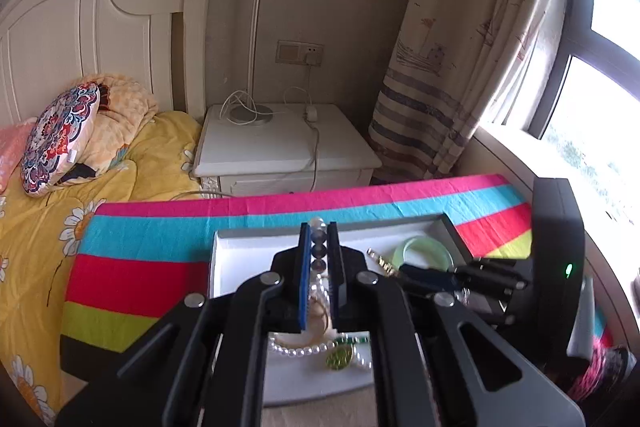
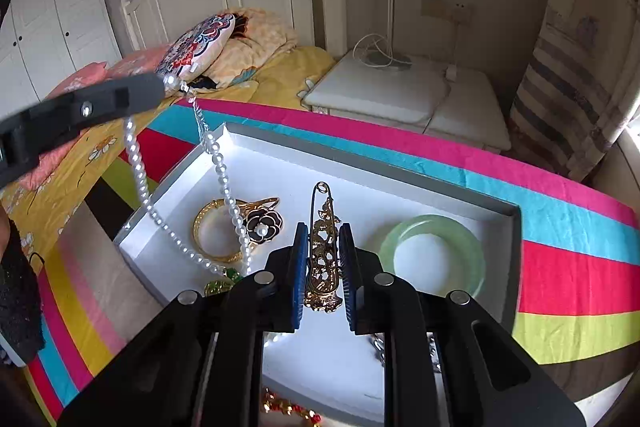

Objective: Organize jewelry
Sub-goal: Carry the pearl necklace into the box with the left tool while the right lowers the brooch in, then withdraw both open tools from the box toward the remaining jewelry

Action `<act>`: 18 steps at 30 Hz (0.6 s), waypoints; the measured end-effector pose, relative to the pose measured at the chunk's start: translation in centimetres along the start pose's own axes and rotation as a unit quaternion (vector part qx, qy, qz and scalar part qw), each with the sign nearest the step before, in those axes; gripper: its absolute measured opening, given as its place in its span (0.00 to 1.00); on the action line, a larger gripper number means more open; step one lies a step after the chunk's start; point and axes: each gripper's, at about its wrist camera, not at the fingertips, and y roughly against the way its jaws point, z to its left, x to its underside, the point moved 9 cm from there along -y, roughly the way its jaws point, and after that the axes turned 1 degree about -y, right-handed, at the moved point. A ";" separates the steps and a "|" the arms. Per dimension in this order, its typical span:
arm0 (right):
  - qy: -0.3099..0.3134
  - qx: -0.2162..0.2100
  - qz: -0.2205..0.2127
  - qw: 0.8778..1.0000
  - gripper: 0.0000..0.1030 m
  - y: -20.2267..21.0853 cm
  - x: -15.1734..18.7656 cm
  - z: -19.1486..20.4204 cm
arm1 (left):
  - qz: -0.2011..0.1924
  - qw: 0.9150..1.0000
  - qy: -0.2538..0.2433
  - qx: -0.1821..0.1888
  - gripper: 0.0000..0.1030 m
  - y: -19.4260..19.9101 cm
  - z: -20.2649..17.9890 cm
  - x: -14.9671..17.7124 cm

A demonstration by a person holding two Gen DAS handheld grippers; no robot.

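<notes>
Between the blue pads of the left gripper (image 1: 319, 227) sits a pearl necklace (image 2: 138, 163), the jaws closed on it near the clasp; in the right wrist view the rest of the strand hangs down in two lines from that gripper and trails into the white tray (image 2: 280, 163), where its lower loop lies across a gold bangle (image 2: 202, 227) and beside a black flower brooch (image 2: 262, 223). A green pendant (image 2: 224, 285) rests at the tray's near edge, just by the end of the strand.

The right gripper (image 2: 323, 231) hangs over the middle of the same tray with a long gold pin brooch (image 2: 323, 251) between its pads (an ornate piece on a big safety-pin frame); the jaws are drawn in close on either side of it and appear to grip it. To the right of the brooch, apart from it, a pale green bangle (image 2: 434, 255) lies flat on the tray floor.

The tray stands on a worktop covered by a striped cloth (image 2: 560, 227) in pink, turquoise, red and lime. Behind it are a white nightstand (image 1: 280, 147) with a lamp base and cables, a bed (image 1: 36, 227) with a yellow flowered cover and a patterned round cushion (image 1: 60, 139), and a striped curtain (image 1: 440, 67) by the window.
</notes>
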 end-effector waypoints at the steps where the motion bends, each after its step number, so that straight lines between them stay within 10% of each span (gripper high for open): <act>1: -0.004 -0.001 0.004 1.000 0.16 -0.5 0.0 0.0 | -0.001 1.000 0.004 -0.003 0.07 -0.4 0.2 -0.3; 4: -0.014 -0.005 0.015 1.000 0.17 -1.5 -0.1 -0.2 | 0.012 1.000 0.023 -0.008 0.20 -1.9 1.1 -0.3; 6: -0.025 -0.006 0.022 0.999 0.27 -1.8 -0.2 -0.5 | 0.019 0.999 0.033 -0.028 0.62 -2.8 2.2 0.4; 9: -0.027 -0.015 0.012 0.999 0.46 -1.0 -0.2 -0.5 | 0.027 0.998 0.029 -0.045 0.67 -3.1 3.2 1.8; 18: -0.025 -0.026 -0.002 0.999 0.47 2.1 1.6 -1.6 | 0.042 0.997 0.031 -0.057 0.79 -1.7 5.3 4.5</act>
